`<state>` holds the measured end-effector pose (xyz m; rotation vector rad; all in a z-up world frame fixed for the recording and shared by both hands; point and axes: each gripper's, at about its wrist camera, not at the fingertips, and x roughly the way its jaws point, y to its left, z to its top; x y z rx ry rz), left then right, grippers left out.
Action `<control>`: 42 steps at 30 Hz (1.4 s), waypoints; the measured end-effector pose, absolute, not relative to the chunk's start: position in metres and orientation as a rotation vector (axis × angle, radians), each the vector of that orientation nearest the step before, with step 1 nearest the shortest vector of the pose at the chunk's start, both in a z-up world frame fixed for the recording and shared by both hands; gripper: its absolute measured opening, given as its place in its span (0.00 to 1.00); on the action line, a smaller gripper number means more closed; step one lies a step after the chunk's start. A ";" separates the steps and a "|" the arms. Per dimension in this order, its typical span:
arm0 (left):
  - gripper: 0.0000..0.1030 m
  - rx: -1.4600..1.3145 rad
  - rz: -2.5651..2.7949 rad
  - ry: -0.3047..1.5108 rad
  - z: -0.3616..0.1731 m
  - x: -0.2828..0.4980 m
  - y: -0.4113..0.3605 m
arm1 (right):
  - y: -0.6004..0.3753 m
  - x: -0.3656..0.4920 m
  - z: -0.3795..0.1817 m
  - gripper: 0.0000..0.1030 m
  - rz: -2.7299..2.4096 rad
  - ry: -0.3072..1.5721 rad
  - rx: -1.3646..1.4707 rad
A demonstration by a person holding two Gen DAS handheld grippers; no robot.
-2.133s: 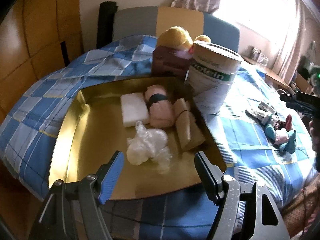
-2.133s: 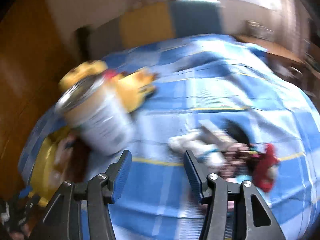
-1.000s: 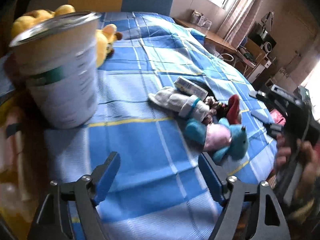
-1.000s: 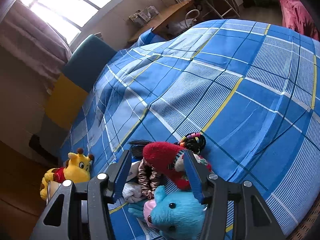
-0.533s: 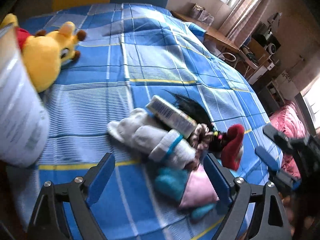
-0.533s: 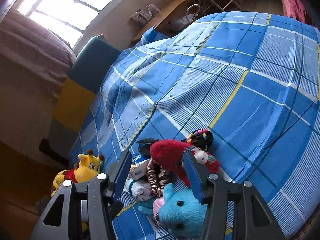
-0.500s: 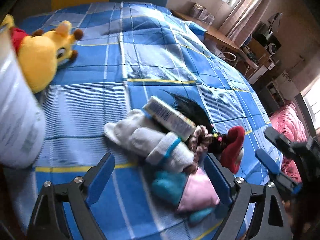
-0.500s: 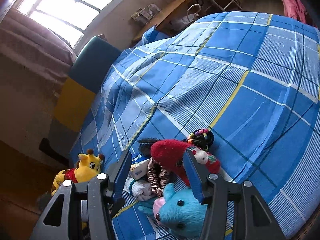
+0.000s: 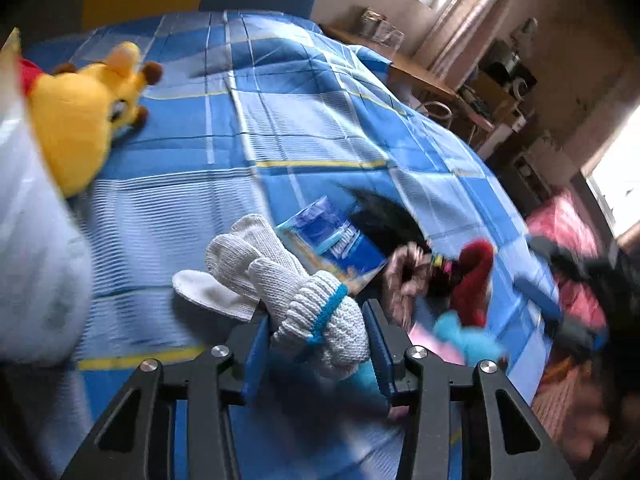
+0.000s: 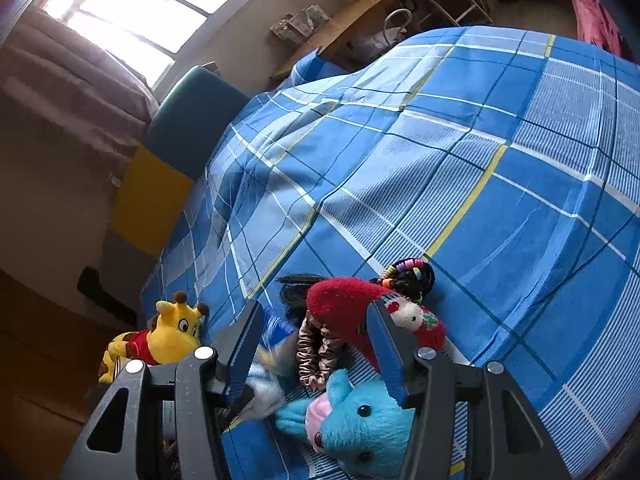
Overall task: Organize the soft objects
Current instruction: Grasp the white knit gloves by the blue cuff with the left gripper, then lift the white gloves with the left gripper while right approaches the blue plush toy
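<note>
White knitted gloves [image 9: 304,296] with a blue cuff band lie on a blue checked bedspread [image 9: 248,136]. The left gripper [image 9: 318,344] tilts steeply down over them; its jaws have just been closing, and the blue pads now press the cuff from both sides. The right gripper [image 10: 312,344] angles down above a red plush toy [image 10: 352,300] and a blue plush toy [image 10: 360,416], jaws parted and holding nothing. Only the left view shows a blue tissue packet [image 9: 340,240] just beside the gloves. Only the right view shows a window [image 10: 132,4]. A yellow giraffe plush [image 9: 80,120] lies well apart.
</note>
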<state>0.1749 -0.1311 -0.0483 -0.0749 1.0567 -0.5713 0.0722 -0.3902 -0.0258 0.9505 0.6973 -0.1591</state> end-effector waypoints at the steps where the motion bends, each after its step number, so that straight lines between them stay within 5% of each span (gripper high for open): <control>1: 0.44 -0.068 -0.575 1.062 -0.047 0.169 -0.122 | -0.390 0.073 -0.026 0.53 -0.157 0.700 0.945; 12: 0.45 -0.037 -0.552 1.108 -0.065 0.078 -0.049 | -0.367 0.085 -0.020 0.53 -0.076 0.738 0.841; 20: 0.64 -0.218 -0.493 1.135 -0.081 0.087 -0.040 | -0.348 0.094 -0.019 0.53 -0.007 0.791 0.775; 32: 0.54 -0.104 -0.465 1.058 -0.084 0.082 -0.050 | -0.354 0.088 -0.036 0.57 -0.115 0.962 0.749; 36: 0.54 -0.103 -0.469 1.051 -0.084 0.082 -0.051 | -0.350 0.083 -0.019 0.59 -0.084 1.013 0.589; 42: 0.51 -0.080 -0.472 1.044 -0.084 0.078 -0.051 | -0.281 0.088 0.008 0.67 0.155 1.129 -0.040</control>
